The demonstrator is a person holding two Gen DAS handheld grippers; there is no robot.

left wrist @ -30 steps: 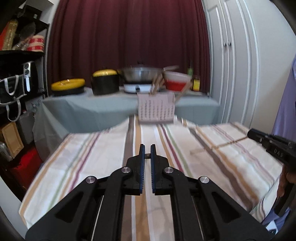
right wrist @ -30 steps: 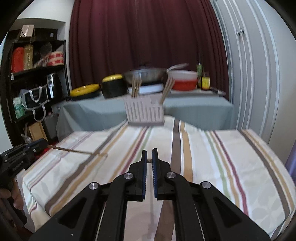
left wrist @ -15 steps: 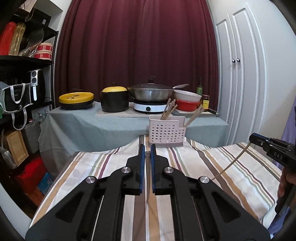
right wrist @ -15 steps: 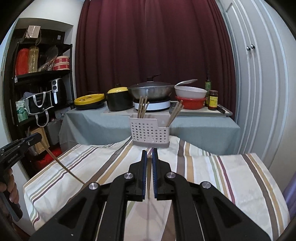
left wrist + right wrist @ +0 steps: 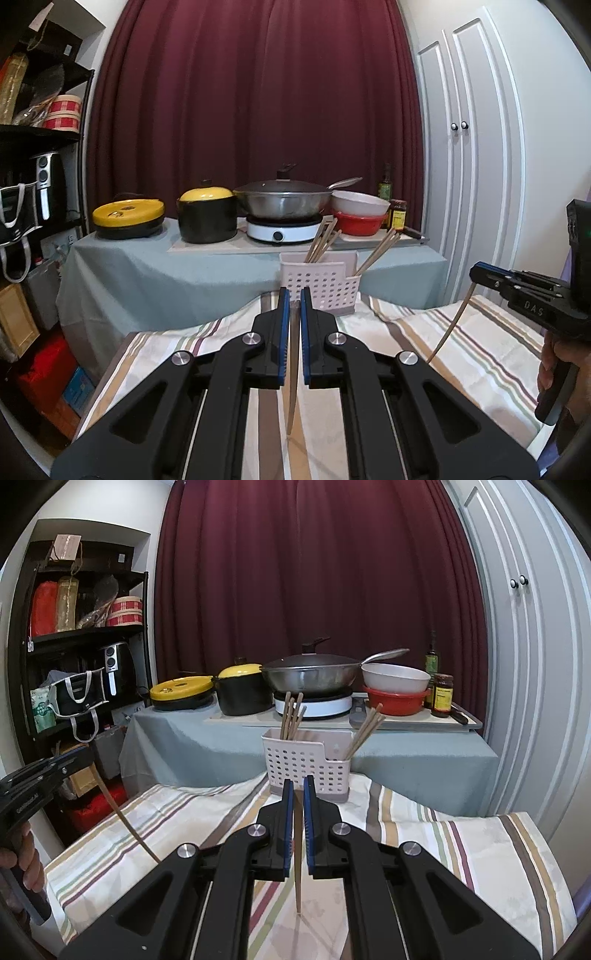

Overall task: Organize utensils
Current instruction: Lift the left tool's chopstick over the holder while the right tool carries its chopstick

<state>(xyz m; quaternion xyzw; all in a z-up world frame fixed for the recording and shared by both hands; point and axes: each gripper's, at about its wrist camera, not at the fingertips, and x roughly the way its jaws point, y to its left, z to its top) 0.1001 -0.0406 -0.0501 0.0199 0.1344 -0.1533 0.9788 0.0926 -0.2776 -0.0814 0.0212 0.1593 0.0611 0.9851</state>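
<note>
**Both grippers clamped on single chopsticks**

A wooden chopstick is pinched between the closed jaws of the left gripper, its tip pointing down over the striped cloth. A second chopstick is clamped likewise by the right gripper. The white perforated holder, with more chopsticks standing in it, is seen just ahead on the cloth.
</note>
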